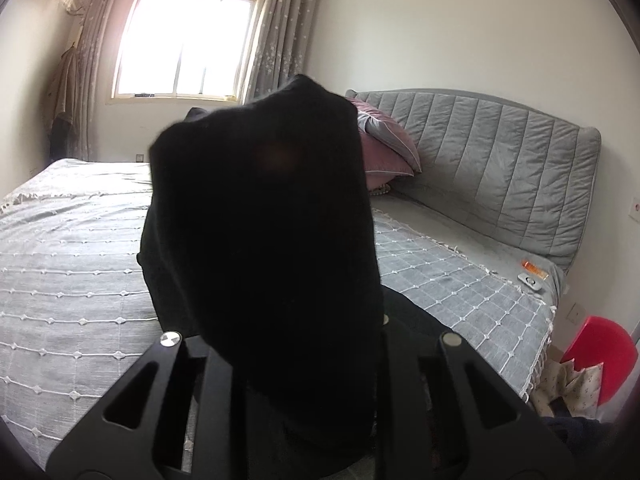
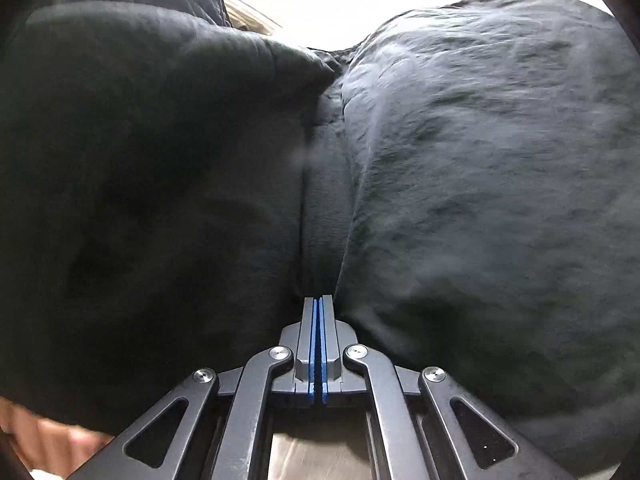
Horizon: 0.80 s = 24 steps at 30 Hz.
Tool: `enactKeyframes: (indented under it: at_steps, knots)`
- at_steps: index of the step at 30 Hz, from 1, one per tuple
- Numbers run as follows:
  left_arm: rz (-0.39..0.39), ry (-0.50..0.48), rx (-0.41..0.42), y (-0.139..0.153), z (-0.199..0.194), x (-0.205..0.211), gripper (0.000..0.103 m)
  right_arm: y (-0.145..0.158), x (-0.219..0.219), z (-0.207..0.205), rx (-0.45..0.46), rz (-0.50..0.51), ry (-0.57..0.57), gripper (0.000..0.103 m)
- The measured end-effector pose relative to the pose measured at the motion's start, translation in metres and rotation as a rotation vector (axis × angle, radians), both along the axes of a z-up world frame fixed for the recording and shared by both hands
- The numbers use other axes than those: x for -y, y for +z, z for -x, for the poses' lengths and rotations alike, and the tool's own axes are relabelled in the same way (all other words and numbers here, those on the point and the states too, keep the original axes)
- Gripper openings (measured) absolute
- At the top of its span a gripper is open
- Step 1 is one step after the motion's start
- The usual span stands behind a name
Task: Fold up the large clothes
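Observation:
A black garment [image 1: 264, 220] stands bunched in front of the left wrist camera, held up over the bed. It rises from between the arms of my left gripper [image 1: 296, 332] and hides the fingers; the gripper is shut on it. In the right wrist view the same black garment [image 2: 460, 200] fills almost the whole picture in two large folds. My right gripper [image 2: 318, 300] is shut, its blue pads [image 2: 313, 344] pressed together, and a narrow pleat of the cloth runs up from its tips.
A bed with a grey checked cover [image 1: 72, 280] lies below, with a grey padded headboard [image 1: 500, 168] and pink pillows [image 1: 384, 152]. A small orange item [image 1: 534, 269] and a remote-like thing [image 1: 530, 281] lie near the headboard. A red stool [image 1: 600, 356] stands beside the bed. A hand [image 2: 44, 440] shows low left.

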<state>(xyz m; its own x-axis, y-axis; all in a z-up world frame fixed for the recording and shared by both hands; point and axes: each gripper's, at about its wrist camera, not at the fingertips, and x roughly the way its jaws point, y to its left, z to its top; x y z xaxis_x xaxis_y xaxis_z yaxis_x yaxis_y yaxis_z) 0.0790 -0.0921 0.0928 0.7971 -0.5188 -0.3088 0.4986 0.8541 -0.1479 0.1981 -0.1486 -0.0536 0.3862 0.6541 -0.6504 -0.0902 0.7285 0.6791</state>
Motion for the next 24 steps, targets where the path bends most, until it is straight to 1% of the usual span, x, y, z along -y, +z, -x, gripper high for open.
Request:
enactKeyframes:
  at_steps: [1,2,3,4,5,6,8,9,10,11,12,14,16,18,19,21,23,24]
  knots:
    - [-0.028,-0.002,0.007,0.003,0.002,0.004,0.024,0.004,0.012,0.005,-0.005,-0.023,-0.022,0.005]
    - [-0.041,-0.002,0.006,0.005,0.002,0.006,0.024,0.012,0.026,0.011,0.023,-0.023,-0.056,0.005]
    - [-0.052,0.000,-0.001,0.007,0.000,0.009,0.024,0.031,0.047,0.019,0.082,0.033,-0.121,0.009]
    - [-0.055,0.003,-0.008,0.008,-0.002,0.010,0.024,0.043,0.062,0.024,0.119,0.083,-0.175,0.014]
    - [-0.059,0.009,-0.017,0.009,-0.004,0.014,0.024,0.056,0.082,0.031,0.155,0.123,-0.242,0.016]
    - [-0.062,0.015,-0.022,0.009,-0.005,0.018,0.024,0.061,0.099,0.035,0.169,0.127,-0.293,0.018]
    - [-0.060,0.029,-0.034,0.010,-0.010,0.029,0.024,0.062,0.138,0.044,0.151,0.068,-0.396,0.022]
    - [-0.050,0.036,-0.041,0.011,-0.013,0.035,0.024,0.058,0.155,0.046,0.128,0.027,-0.443,0.023]
    - [-0.024,0.048,-0.060,0.012,-0.018,0.043,0.024,0.054,0.171,0.050,0.105,-0.006,-0.488,0.023]
    - [-0.004,0.056,-0.075,0.012,-0.021,0.048,0.024,0.051,0.185,0.055,0.088,-0.033,-0.523,0.023]
    - [0.013,0.066,-0.088,0.013,-0.025,0.055,0.024,0.055,0.200,0.070,0.084,-0.059,-0.548,0.023]
    - [0.017,0.089,-0.103,0.011,-0.031,0.080,0.024,0.060,0.210,0.074,0.092,-0.092,-0.576,0.023]
    - [-0.011,0.092,-0.119,0.003,-0.033,0.108,0.024,0.065,0.223,0.087,0.106,-0.113,-0.607,0.023]
    - [-0.056,0.070,-0.152,-0.012,-0.036,0.140,0.024,0.072,0.244,0.107,0.115,-0.115,-0.646,0.023]
    - [-0.062,0.051,-0.181,-0.021,-0.038,0.155,0.024,0.073,0.247,0.109,0.117,-0.108,-0.661,0.023]
    - [-0.051,0.015,-0.269,-0.044,-0.048,0.183,0.024,0.073,0.253,0.109,0.116,-0.096,-0.688,0.023]
    - [-0.044,0.000,-0.325,-0.061,-0.055,0.202,0.024,0.074,0.264,0.118,0.109,-0.110,-0.712,0.023]
    - [-0.054,-0.002,-0.346,-0.069,-0.058,0.211,0.024,0.067,0.267,0.117,0.107,-0.118,-0.724,0.023]
